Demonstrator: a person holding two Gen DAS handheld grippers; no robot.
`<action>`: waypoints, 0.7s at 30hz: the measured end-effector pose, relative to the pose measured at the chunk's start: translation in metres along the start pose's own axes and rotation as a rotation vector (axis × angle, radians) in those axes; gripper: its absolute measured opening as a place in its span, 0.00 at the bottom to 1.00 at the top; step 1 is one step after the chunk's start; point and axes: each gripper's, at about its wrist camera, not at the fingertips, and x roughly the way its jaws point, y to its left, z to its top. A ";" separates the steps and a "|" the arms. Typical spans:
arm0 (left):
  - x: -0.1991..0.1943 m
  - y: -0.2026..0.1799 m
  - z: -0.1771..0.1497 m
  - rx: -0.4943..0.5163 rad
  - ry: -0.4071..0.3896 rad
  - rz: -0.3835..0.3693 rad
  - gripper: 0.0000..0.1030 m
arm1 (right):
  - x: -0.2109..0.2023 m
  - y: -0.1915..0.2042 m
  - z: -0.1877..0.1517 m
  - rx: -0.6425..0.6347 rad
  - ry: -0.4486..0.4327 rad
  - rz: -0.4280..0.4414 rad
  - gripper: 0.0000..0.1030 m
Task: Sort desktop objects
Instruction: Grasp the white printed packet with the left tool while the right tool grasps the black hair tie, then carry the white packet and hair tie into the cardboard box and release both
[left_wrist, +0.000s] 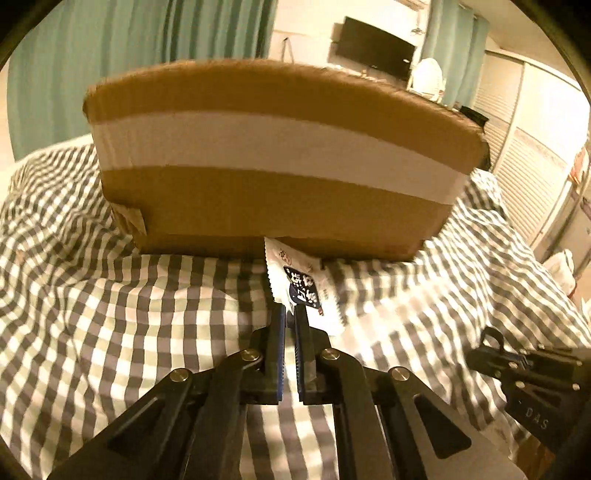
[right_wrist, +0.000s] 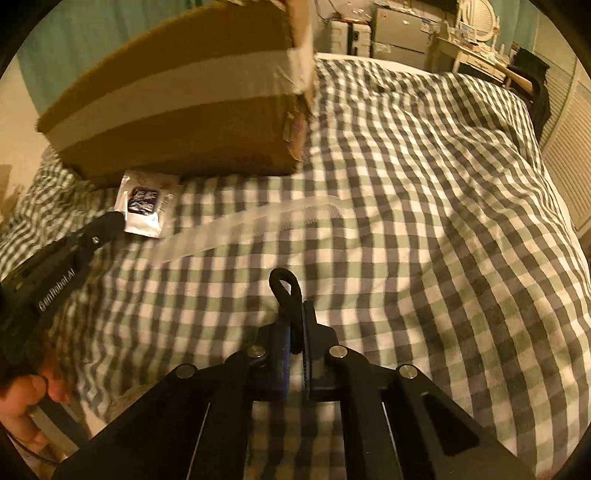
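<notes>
My left gripper (left_wrist: 291, 308) is shut on a white sachet (left_wrist: 300, 284) with a dark blue label, held just in front of the brown cardboard box (left_wrist: 273, 162) with a white tape band. The sachet (right_wrist: 142, 206) and the left gripper (right_wrist: 107, 225) also show in the right wrist view, low beside the box (right_wrist: 177, 110). My right gripper (right_wrist: 293, 306) is shut on a black looped cord (right_wrist: 283, 286) above the checked bedcover. It shows at the right edge of the left wrist view (left_wrist: 487, 343).
The box rests on a grey-and-white checked bedcover (right_wrist: 424, 206). A pale translucent strip (right_wrist: 251, 225) lies on the cover near the box. Curtains, a TV, louvred doors and drawers stand behind the bed.
</notes>
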 end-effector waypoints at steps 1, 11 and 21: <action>-0.004 0.000 0.002 0.010 -0.007 -0.003 0.03 | -0.006 0.007 -0.002 -0.006 -0.007 0.004 0.04; -0.030 -0.003 0.024 0.062 -0.047 -0.024 0.03 | -0.009 0.005 0.008 0.008 -0.042 0.034 0.04; -0.034 -0.023 0.038 0.063 -0.087 -0.045 0.03 | -0.036 0.012 0.023 -0.023 -0.120 0.096 0.04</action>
